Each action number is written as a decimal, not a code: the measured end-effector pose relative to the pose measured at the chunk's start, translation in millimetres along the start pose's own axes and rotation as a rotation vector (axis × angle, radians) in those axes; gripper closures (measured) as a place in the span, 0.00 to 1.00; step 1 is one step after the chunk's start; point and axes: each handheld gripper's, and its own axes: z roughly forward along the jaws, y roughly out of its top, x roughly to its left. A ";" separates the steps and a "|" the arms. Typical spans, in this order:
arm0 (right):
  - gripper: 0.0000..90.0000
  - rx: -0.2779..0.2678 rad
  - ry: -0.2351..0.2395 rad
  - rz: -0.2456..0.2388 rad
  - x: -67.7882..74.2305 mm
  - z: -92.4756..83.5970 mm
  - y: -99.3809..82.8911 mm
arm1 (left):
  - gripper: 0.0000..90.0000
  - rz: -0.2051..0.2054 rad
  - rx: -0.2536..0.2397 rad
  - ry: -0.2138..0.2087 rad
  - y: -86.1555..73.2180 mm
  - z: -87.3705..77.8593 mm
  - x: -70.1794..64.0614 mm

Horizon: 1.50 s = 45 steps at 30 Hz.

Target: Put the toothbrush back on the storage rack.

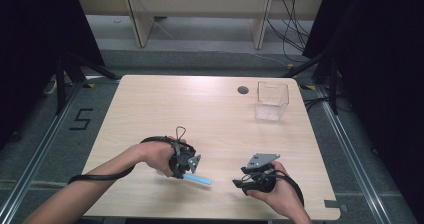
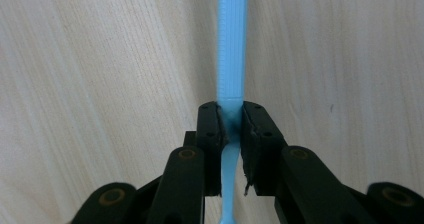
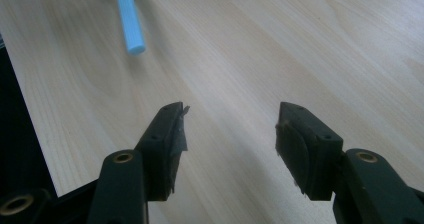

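A light blue plastic stick (image 2: 231,59) with a ribbed handle is clamped in my left gripper (image 2: 231,121), whose jaws press on its narrow neck. In the high view the blue stick (image 1: 199,179) juts out to the right of the left gripper (image 1: 186,170), just over the wooden table (image 1: 210,114). My right gripper (image 1: 245,180) sits near the table's front right, jaws pointing left toward the stick. Its own view shows the right gripper (image 3: 230,134) open with nothing between the pads, and the blue stick's end (image 3: 131,21) a short way ahead, up and to the left.
A clear plastic box (image 1: 272,100) stands at the back right of the table, next to a round cable hole (image 1: 243,90). Black cables trail from both grippers. Stands and wiring surround the table on the floor.
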 end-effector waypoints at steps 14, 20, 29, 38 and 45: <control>0.51 -0.019 0.046 -0.068 7.7 9.5 14.3 | 0.87 0.003 0.006 0.002 1.3 -2.0 0.3; 0.50 -0.004 0.070 -0.062 14.2 15.1 20.8 | 0.87 0.010 0.006 -0.001 2.1 -2.8 0.5; 0.50 -0.003 0.099 -0.100 22.5 23.7 30.1 | 0.87 0.013 0.015 0.003 5.6 -6.9 0.8; 0.50 -0.009 0.131 -0.143 28.8 31.1 38.1 | 0.87 0.019 0.019 0.005 10.3 -8.1 1.6; 0.50 -0.006 0.145 -0.157 33.6 38.2 43.5 | 0.87 0.041 0.035 0.008 13.0 -11.6 3.8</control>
